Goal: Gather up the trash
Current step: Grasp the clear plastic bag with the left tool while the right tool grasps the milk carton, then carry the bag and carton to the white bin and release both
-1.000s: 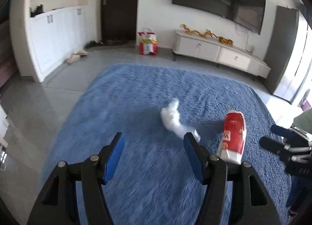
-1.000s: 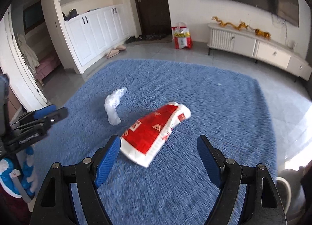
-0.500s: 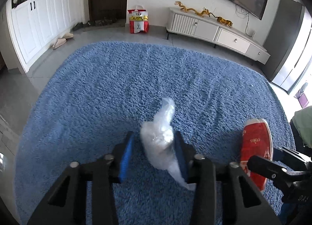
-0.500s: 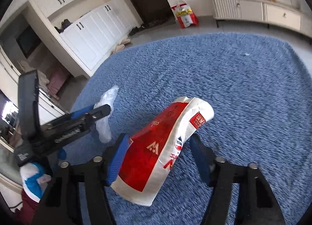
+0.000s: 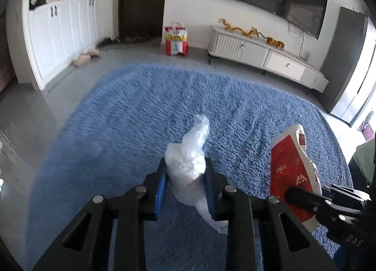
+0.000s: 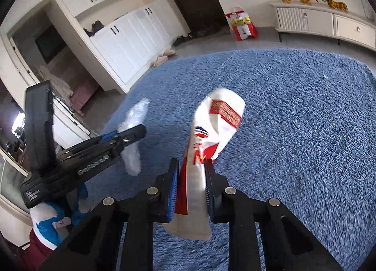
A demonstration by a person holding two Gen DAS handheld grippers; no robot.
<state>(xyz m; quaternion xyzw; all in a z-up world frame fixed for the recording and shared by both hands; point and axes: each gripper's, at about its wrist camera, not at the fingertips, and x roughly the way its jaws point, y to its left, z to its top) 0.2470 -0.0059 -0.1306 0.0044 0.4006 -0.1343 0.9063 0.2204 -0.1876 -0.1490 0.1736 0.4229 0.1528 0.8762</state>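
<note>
Gripping trash in both: your left tool point(image 5: 185, 186) pinches the plastic wrap point(image 5: 188, 165), right tool point(image 6: 191, 188) clamps the red bag point(image 6: 211, 134); next, find a bin.

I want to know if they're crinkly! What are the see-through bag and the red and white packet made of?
The see-through bag, pinched in the left gripper, looks like thin clear plastic film: milky, wrinkled and glinting. The red and white packet, pinched in the right gripper, looks like glossy printed plastic or foil wrapper: it shines and folds softly. Both probably crinkle.
</note>
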